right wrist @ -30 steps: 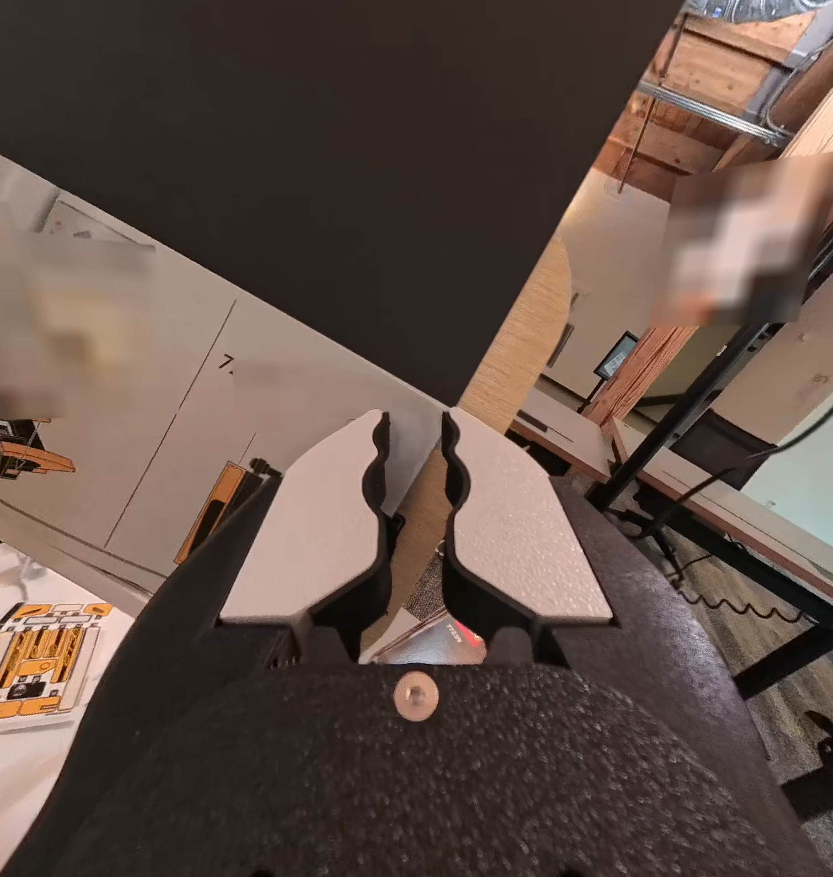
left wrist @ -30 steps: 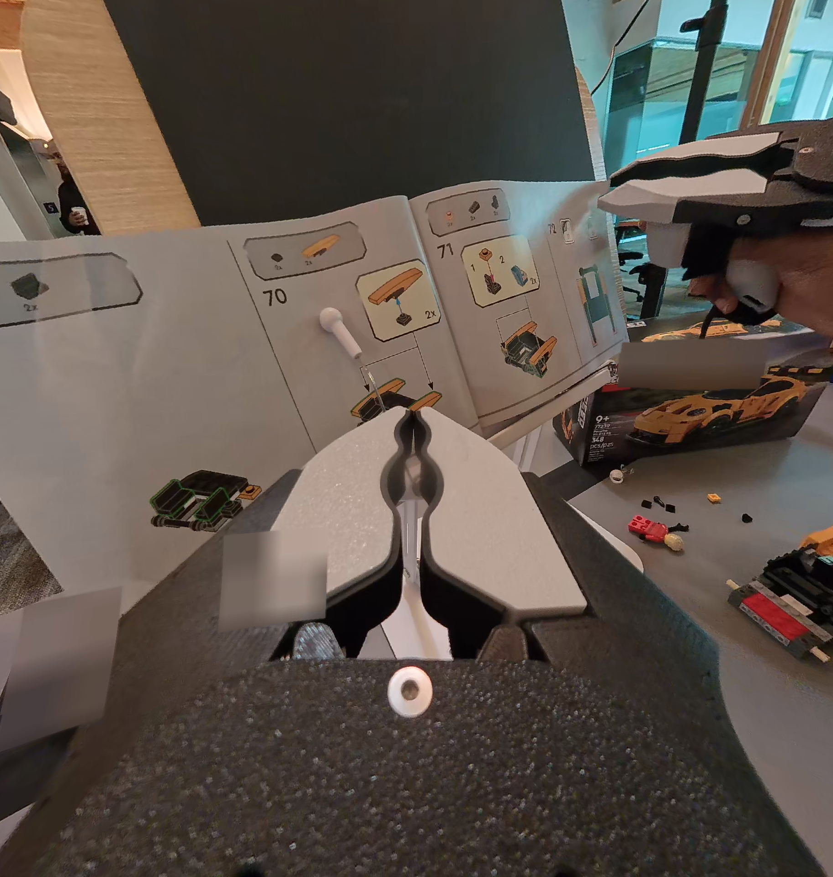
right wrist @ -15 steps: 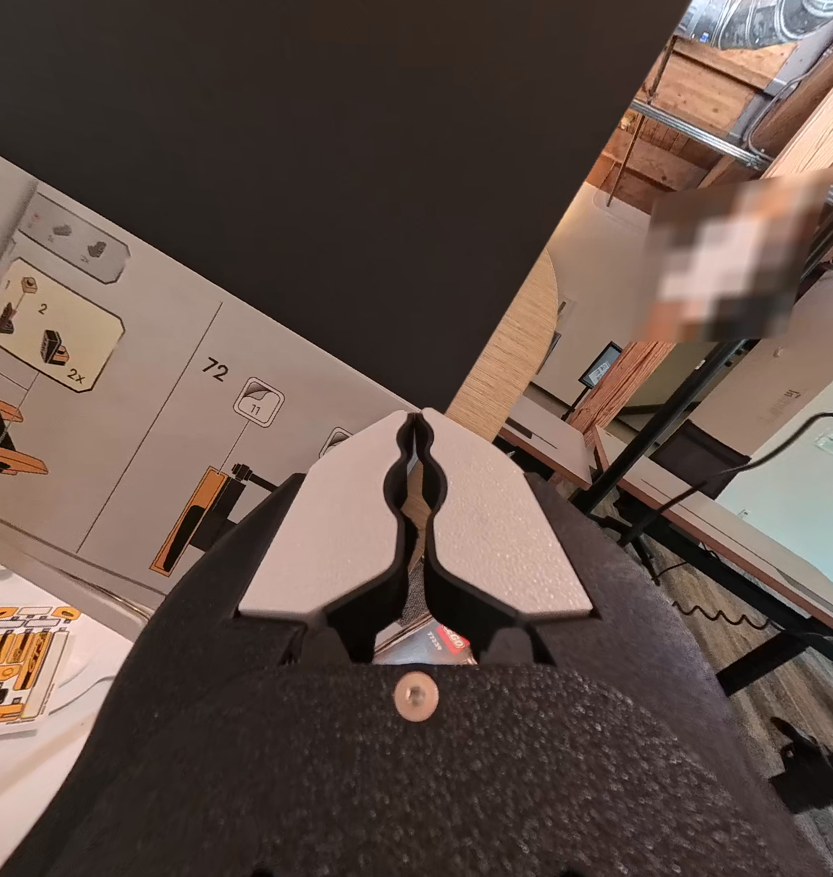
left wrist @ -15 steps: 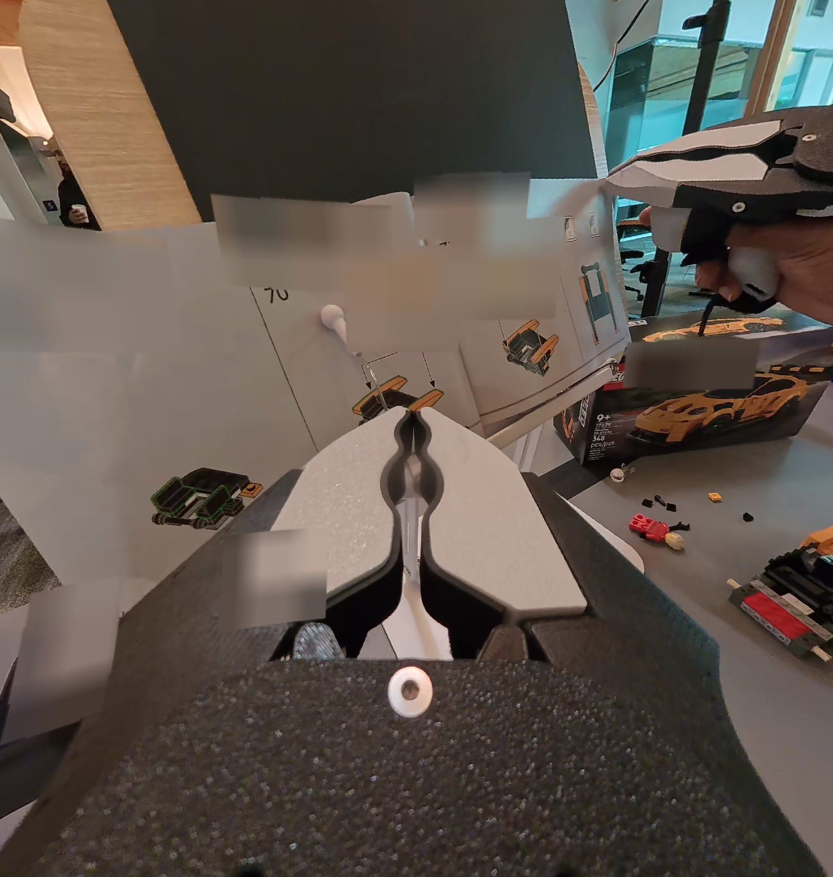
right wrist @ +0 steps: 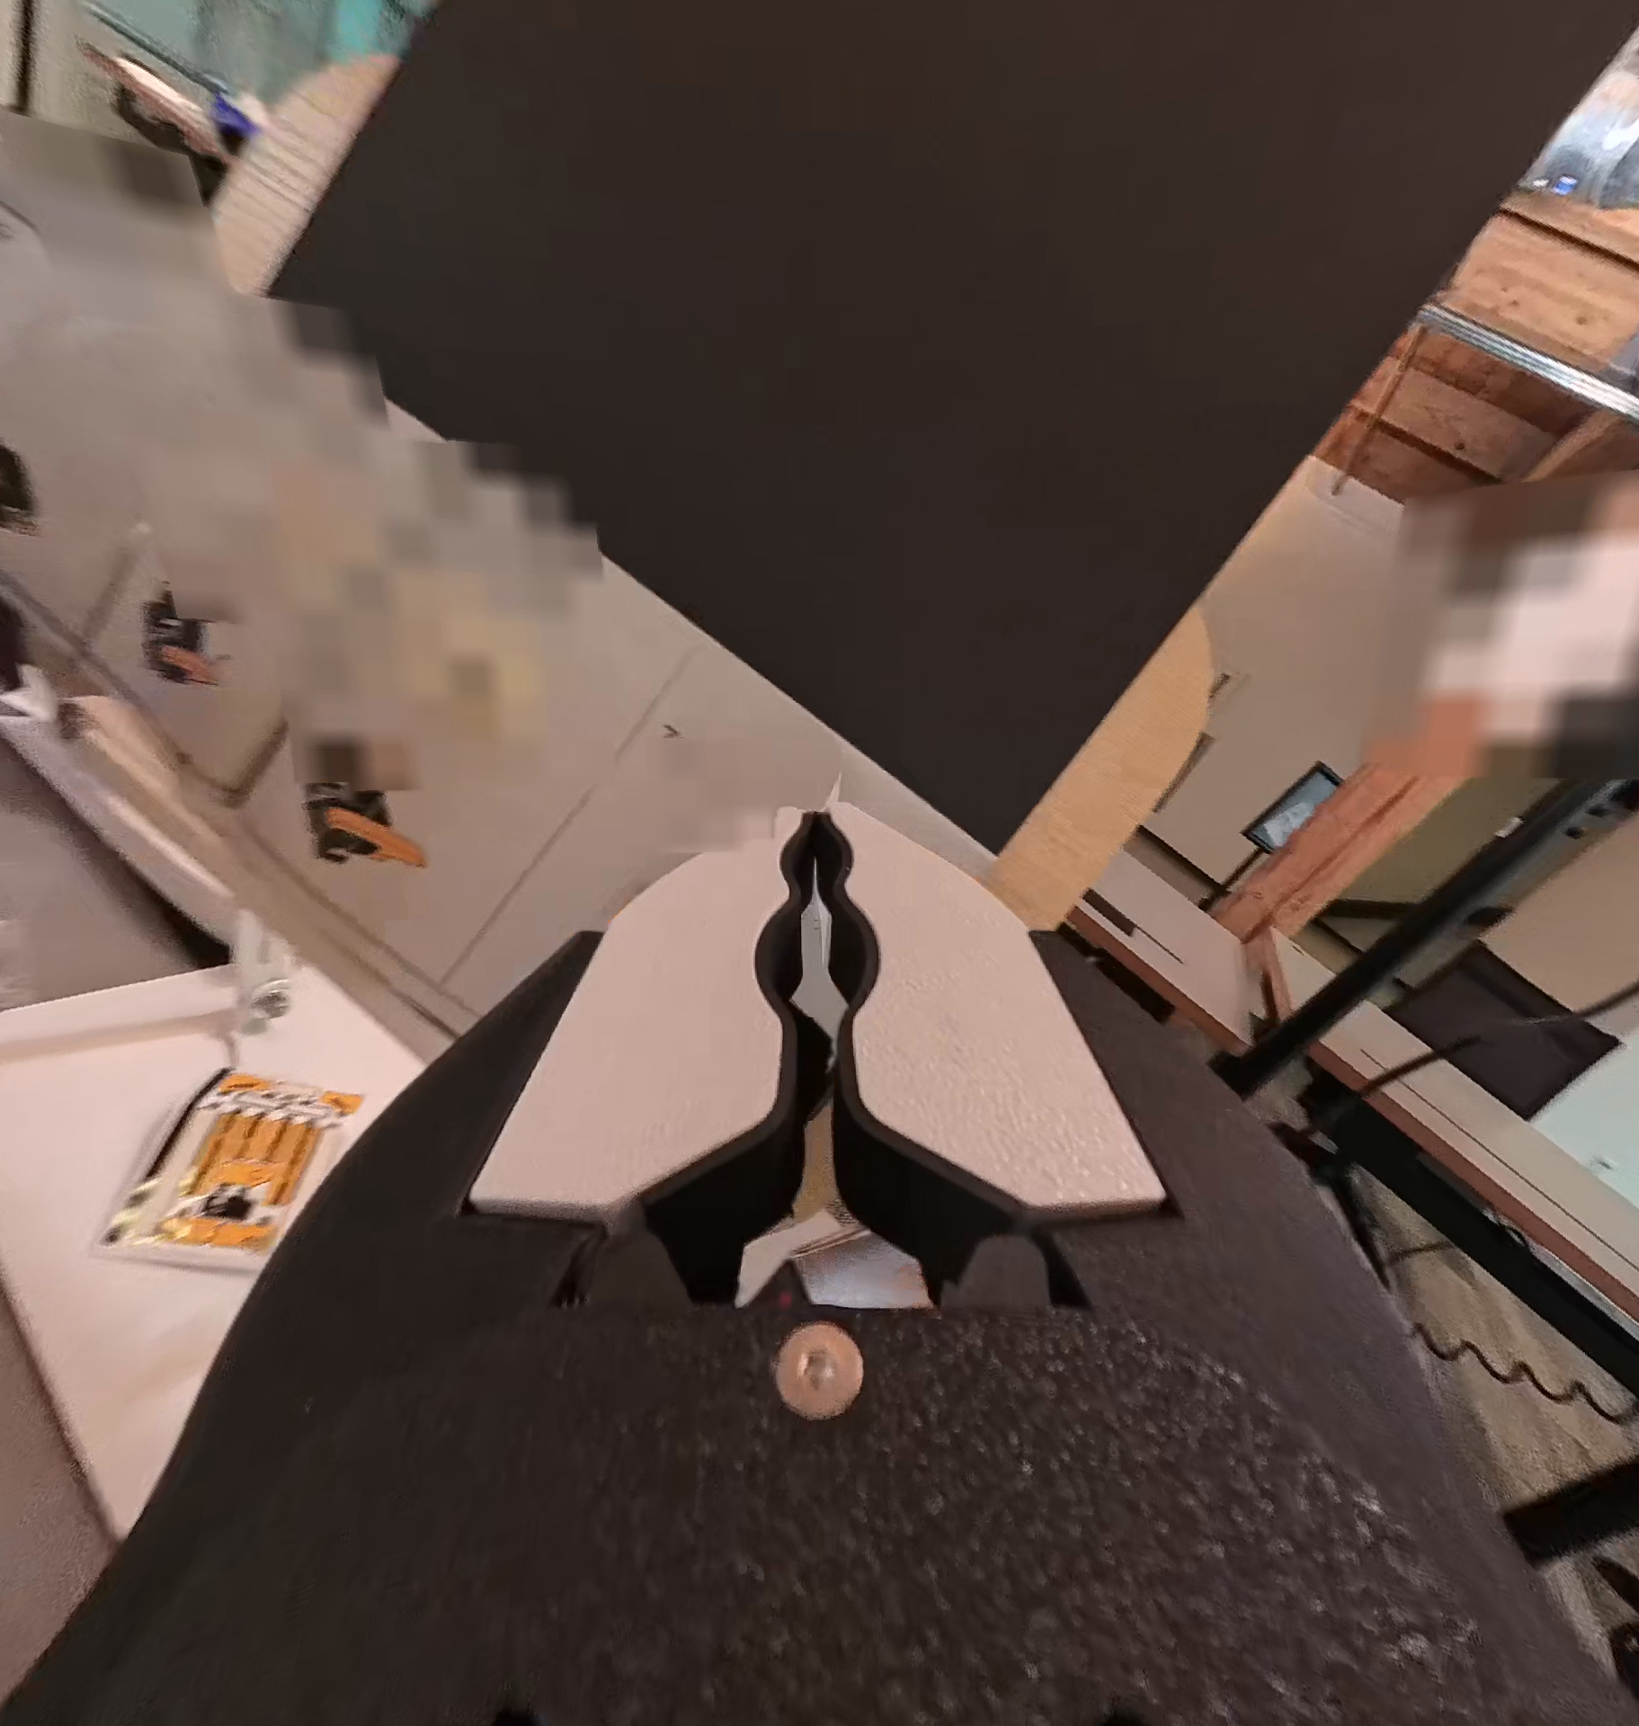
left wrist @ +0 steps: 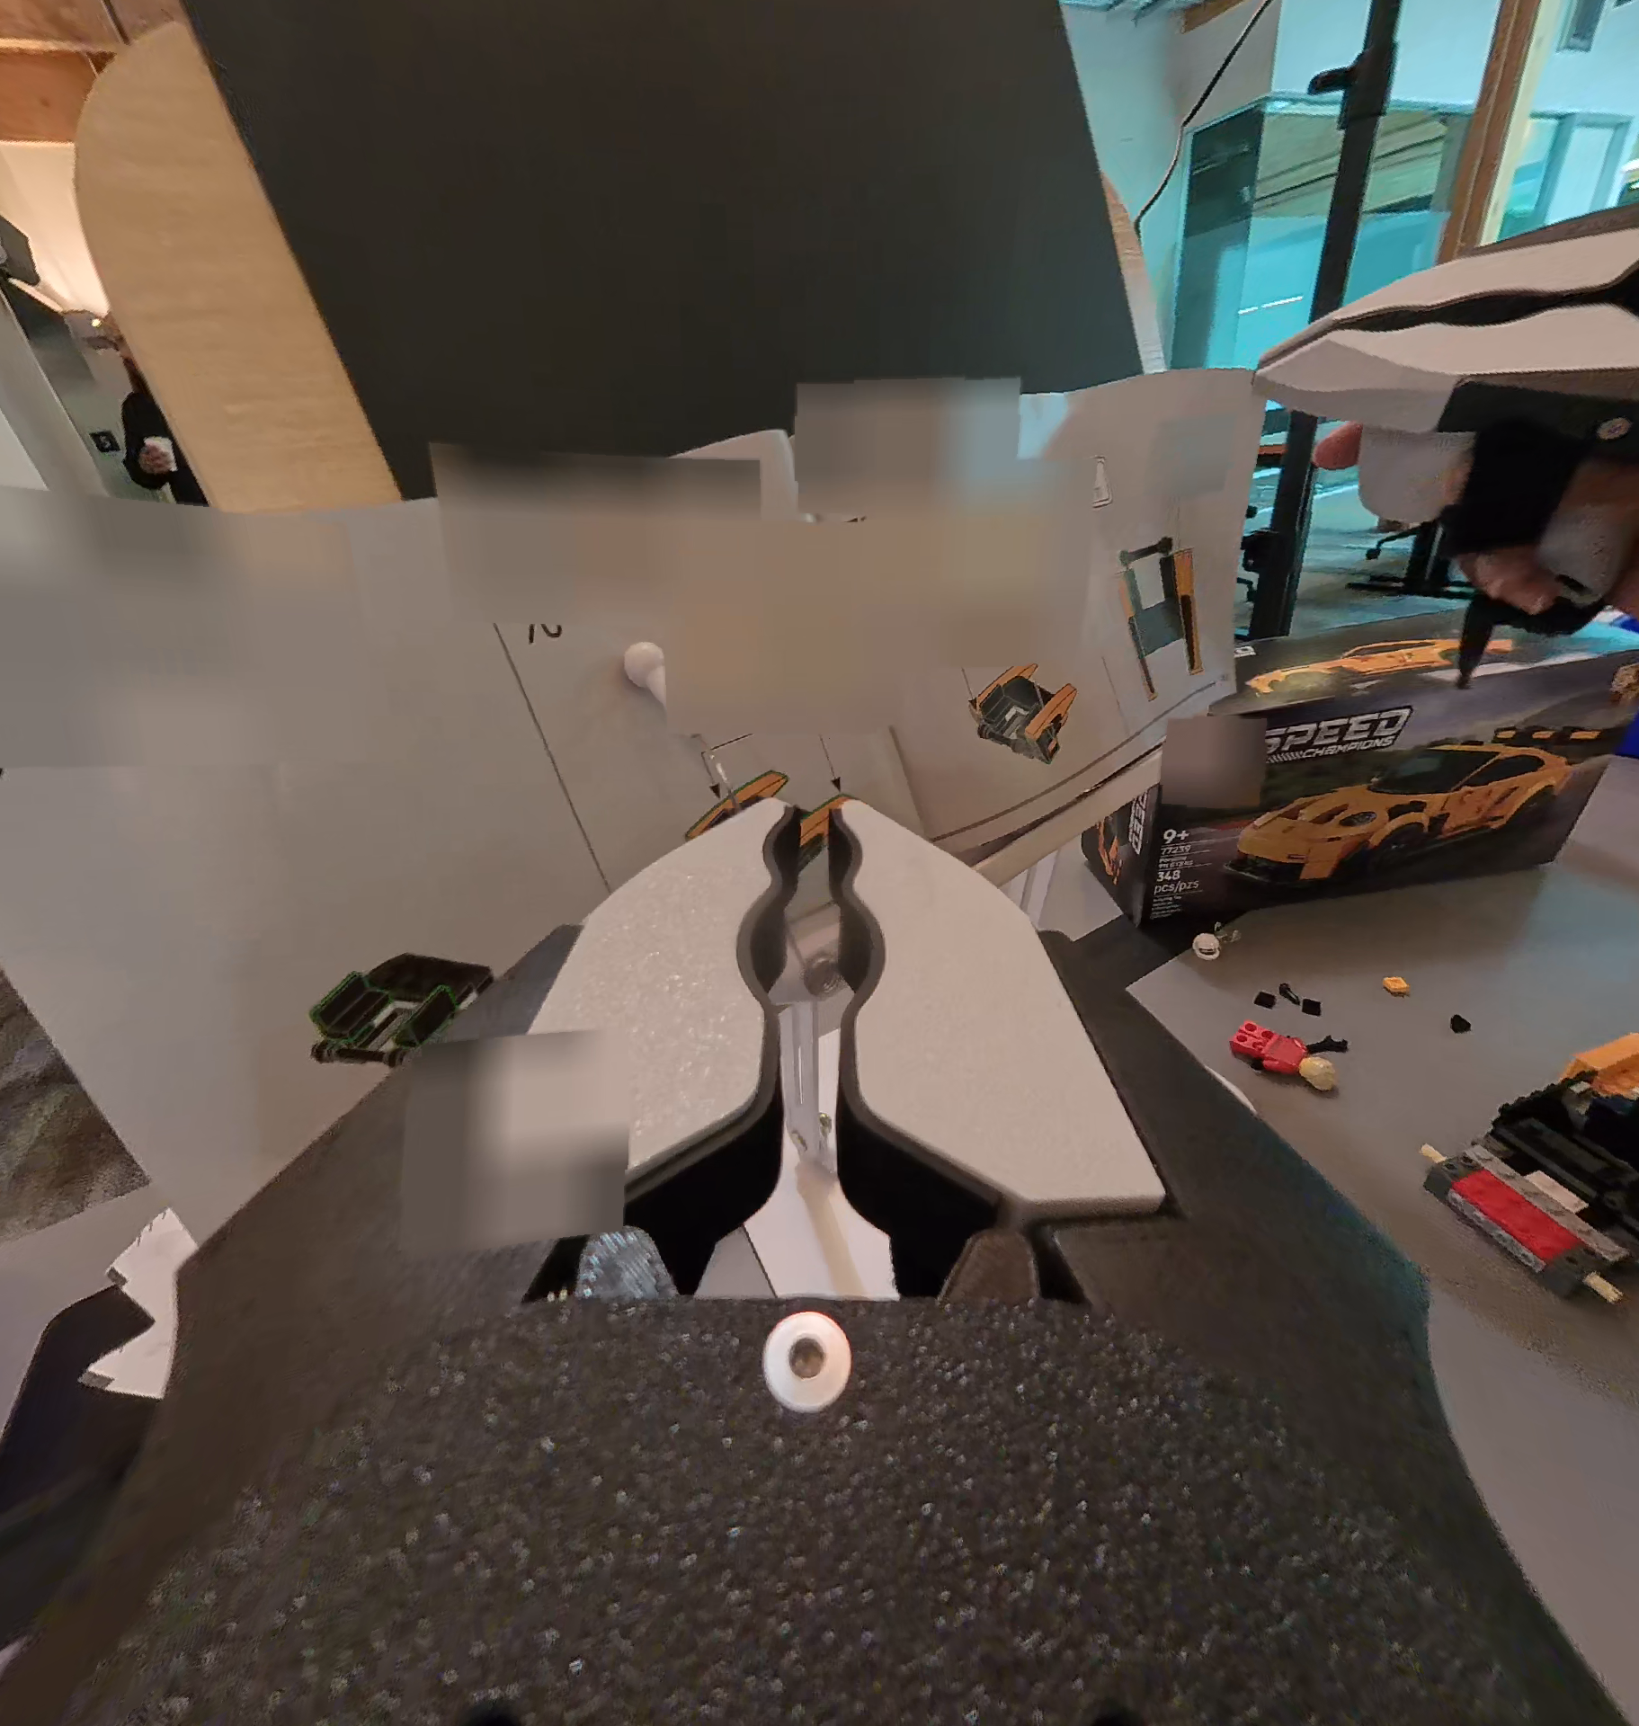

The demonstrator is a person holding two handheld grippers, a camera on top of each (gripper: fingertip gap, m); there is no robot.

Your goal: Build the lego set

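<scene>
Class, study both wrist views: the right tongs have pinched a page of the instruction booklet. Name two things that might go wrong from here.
1. The right tongs grip only the thin edge of the booklet page; a hard pull may tear or crease it.
2. The booklet stands propped beside the box; swinging the page may tip it onto the loose pieces or the half-built car.

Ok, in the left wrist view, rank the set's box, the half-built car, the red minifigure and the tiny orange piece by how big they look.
1. Set's box, largest.
2. Half-built car, cut off by the frame edge and nearer the camera, so its true size against the box is unsure.
3. Red minifigure.
4. Tiny orange piece, smallest.
</scene>
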